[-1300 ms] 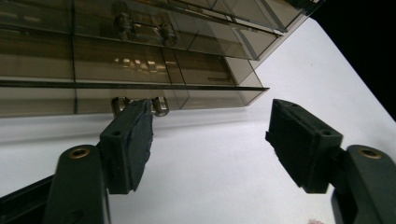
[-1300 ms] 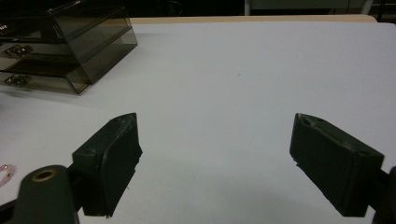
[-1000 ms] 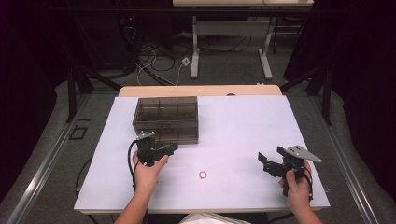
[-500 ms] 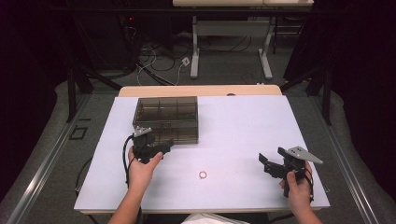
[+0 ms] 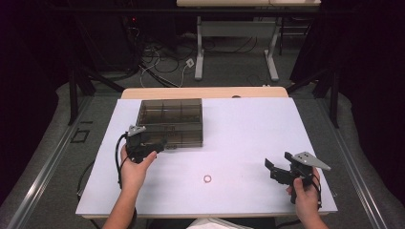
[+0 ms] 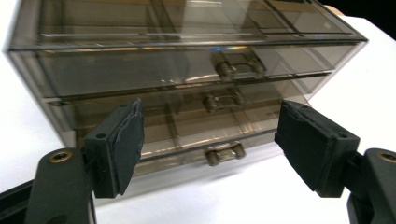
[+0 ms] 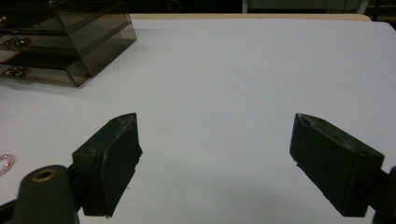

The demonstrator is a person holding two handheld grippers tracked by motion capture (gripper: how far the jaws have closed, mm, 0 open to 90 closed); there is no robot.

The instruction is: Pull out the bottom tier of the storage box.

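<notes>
The white table is carrying everything. The smoky drawer box is standing directly in front of the left gripper, very close to its tips. In the left gripper view, this gripper is staying wide open, and its jaws are framing the lowest drawer handle without touching it. The right gripper is hovering well apart from the box, its jaws also spread wide with nothing between them. The small pink ring is lying between the two grippers, nearer to the right one's left side.
</notes>
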